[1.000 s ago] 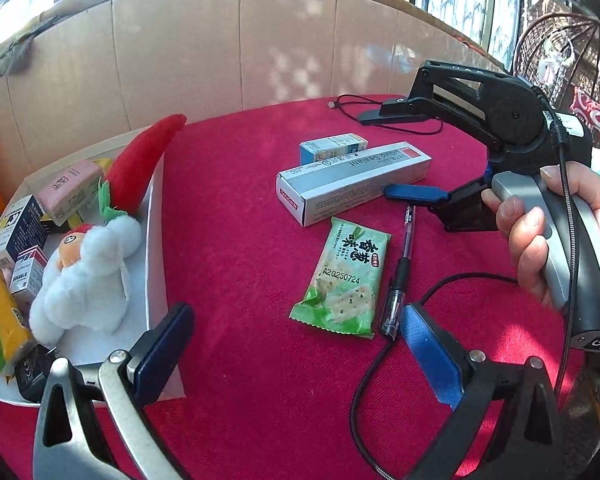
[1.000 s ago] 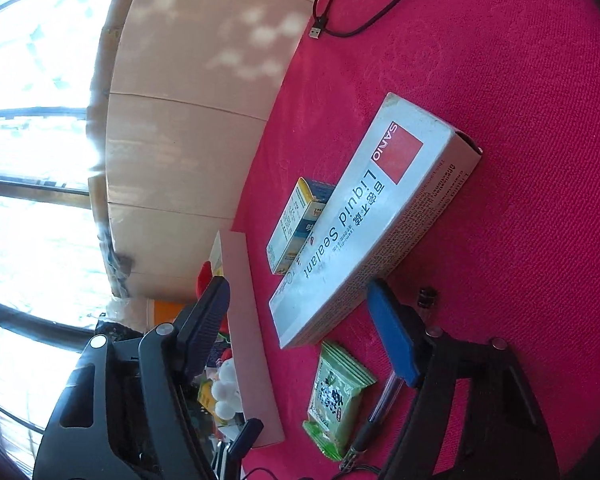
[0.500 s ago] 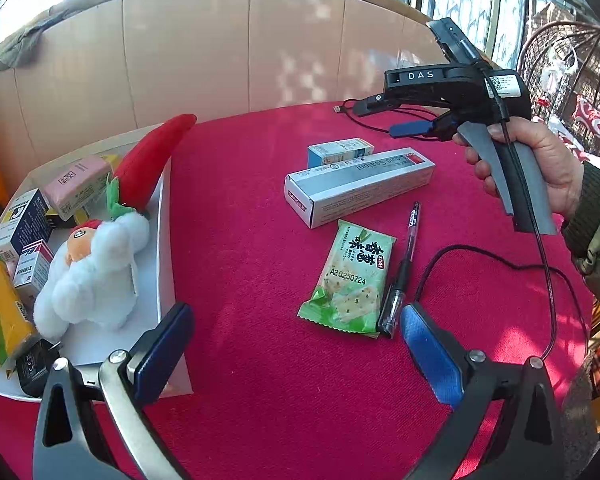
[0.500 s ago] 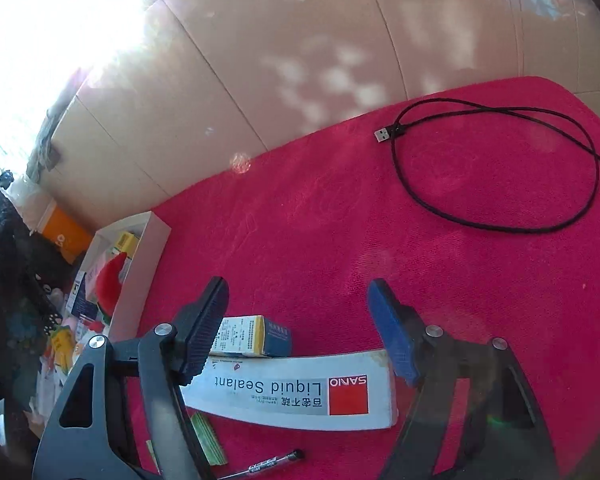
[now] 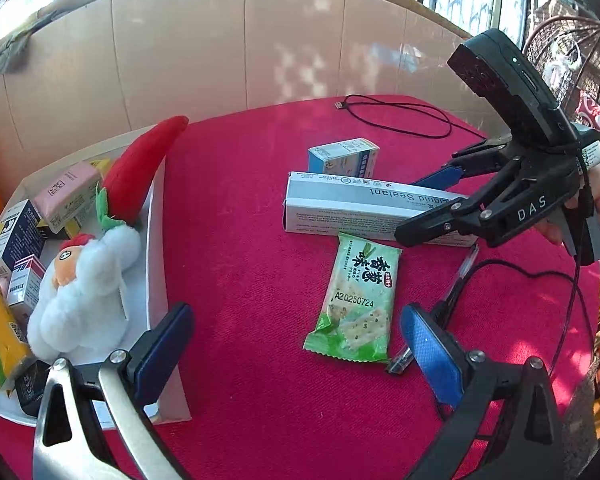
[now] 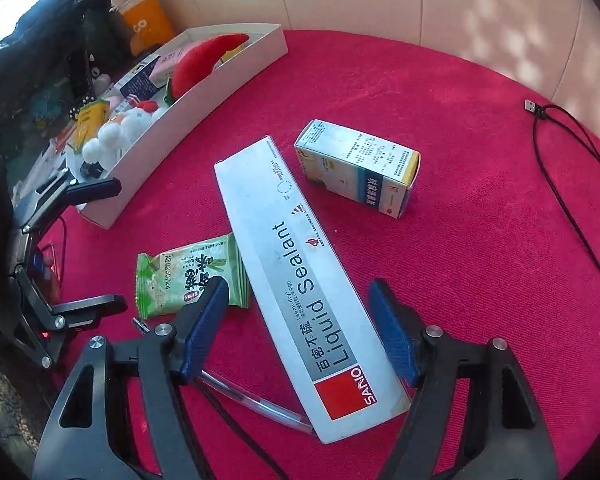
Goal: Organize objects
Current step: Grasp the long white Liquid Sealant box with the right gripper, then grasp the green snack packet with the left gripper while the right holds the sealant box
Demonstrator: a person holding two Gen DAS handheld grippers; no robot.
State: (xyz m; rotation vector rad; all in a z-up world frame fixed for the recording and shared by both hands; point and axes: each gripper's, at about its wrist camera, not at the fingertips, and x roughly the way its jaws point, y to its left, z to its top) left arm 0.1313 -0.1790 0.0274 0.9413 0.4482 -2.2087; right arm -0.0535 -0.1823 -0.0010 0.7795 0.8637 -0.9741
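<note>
Sealant box (image 6: 312,284) lies on the red cloth (image 6: 480,260) straight under your right gripper (image 6: 300,330), its long axis running between the parted jaws toward the tray (image 6: 204,120). Jaws wide, empty, no pad touching. Left gripper (image 5: 296,352) also gapes empty, farther off over the cracker packet (image 5: 358,300).

A rough red woven cloth (image 6: 440,92) covers the round table. The long white-and-grey cardboard sealant box (image 6: 312,292) looks smooth and slightly glossy; at its 9 o'clock, the green plastic cracker wrapper (image 6: 188,280) shines. The white fluffy plush toy (image 5: 84,280) is soft pile.
</note>
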